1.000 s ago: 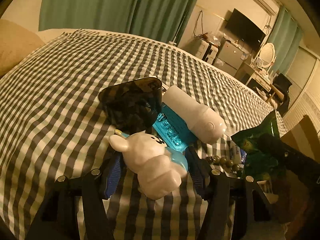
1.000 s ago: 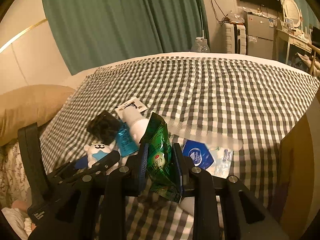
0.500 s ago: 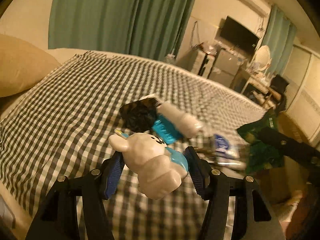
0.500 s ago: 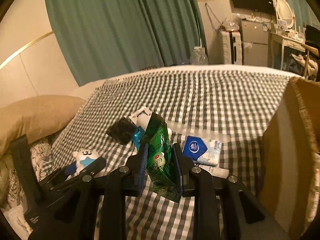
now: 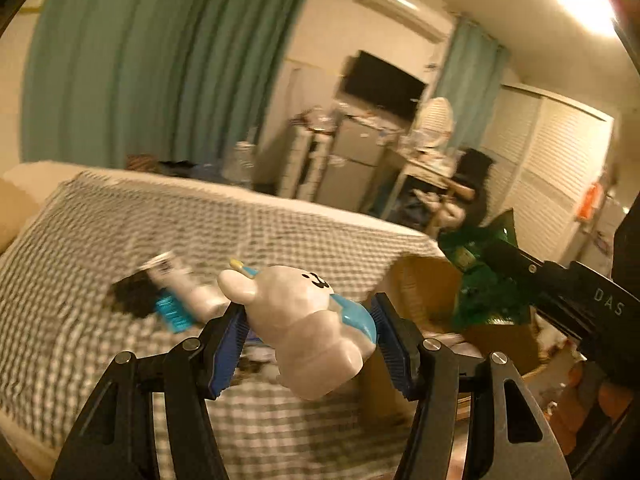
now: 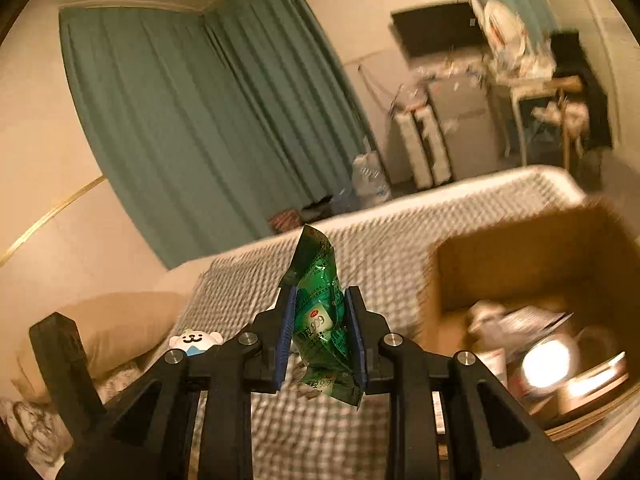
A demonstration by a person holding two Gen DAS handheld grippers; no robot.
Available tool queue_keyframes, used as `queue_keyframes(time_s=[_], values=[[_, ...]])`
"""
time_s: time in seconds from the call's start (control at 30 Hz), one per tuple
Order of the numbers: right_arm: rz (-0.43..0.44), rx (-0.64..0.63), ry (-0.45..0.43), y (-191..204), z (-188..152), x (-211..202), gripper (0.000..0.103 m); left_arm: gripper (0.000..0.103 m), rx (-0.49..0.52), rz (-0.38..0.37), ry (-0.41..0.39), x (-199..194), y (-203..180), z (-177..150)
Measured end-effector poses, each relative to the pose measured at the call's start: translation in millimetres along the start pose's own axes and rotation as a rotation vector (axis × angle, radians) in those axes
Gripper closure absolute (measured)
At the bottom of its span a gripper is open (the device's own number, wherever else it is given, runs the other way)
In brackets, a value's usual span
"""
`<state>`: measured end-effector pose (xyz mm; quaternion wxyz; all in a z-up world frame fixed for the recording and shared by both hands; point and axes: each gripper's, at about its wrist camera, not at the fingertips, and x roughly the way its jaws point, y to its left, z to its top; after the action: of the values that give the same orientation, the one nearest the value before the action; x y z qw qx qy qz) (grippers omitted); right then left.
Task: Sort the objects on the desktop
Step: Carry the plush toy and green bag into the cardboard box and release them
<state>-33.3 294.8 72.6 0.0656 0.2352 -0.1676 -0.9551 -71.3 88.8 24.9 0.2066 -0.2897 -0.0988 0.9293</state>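
Note:
My left gripper (image 5: 308, 316) is shut on a white bear figure with a blue bib (image 5: 308, 320), held in the air above the checked bedspread (image 5: 80, 232). The figure also shows in the right wrist view (image 6: 196, 342). My right gripper (image 6: 320, 320) is shut on a green foil packet (image 6: 320, 316), lifted beside an open cardboard box (image 6: 520, 260). The packet also shows at the right of the left wrist view (image 5: 480, 272). A black pouch (image 5: 132, 292), a white bottle and a blue packet (image 5: 176, 312) still lie on the bed.
The cardboard box holds several items, among them a shiny round lid (image 6: 548, 360). A tan pillow (image 6: 108, 320) lies at the bed's left. Green curtains, a TV and cluttered furniture stand beyond the bed.
Both grippers have risen and swung right toward the cardboard box, each keeping its object. The bed items now look smaller and farther away, and the box interior has come into view.

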Motion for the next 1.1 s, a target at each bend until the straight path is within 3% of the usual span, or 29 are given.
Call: queue_keyframes(time_s=[0.13, 0.3, 0.57, 0.67, 0.7, 0.73, 0.77, 0.8, 1.1], values=[[-0.025, -0.006, -0.024, -21.5, 18.5, -17.0, 0.078, 0.041, 0.029, -0.07, 0.007, 13.3, -43.9, 12.1], [-0.127, 0.002, 0.025, -71.8, 27.5, -10.7, 0.078, 0.041, 0.078, -0.14, 0.041, 46.5, -97.1, 17.2], [-0.235, 0.116, 0.126, -157.9, 24.1, 13.4, 0.077, 0.041, 0.243, -0.173, 0.102, 107.9, -170.0, -6.4], [-0.255, 0.115, 0.123, -176.3, 23.5, 14.1, 0.074, 0.04, 0.292, -0.179, 0.119, 122.9, -177.4, -14.2], [-0.258, 0.125, 0.119, -180.1, 23.6, 14.2, 0.059, 0.037, 0.298, -0.179, 0.121, 125.4, -177.7, -15.8], [-0.276, 0.148, 0.106, -184.9, 23.7, 13.3, 0.035, 0.026, 0.299, -0.177, 0.122, 127.9, -177.3, -16.5], [-0.284, 0.16, 0.093, -189.4, 24.2, 12.2, 0.028, 0.018, 0.298, -0.159, 0.122, 129.7, -175.9, -16.8], [-0.286, 0.177, 0.075, -192.1, 25.4, 12.3, 0.027, 0.008, 0.295, -0.137, 0.114, 129.3, -173.7, -16.2], [-0.242, 0.205, 0.034, -170.3, 22.7, 0.3, 0.027, 0.004, 0.321, -0.038, 0.032, 87.2, -129.4, 6.3]])
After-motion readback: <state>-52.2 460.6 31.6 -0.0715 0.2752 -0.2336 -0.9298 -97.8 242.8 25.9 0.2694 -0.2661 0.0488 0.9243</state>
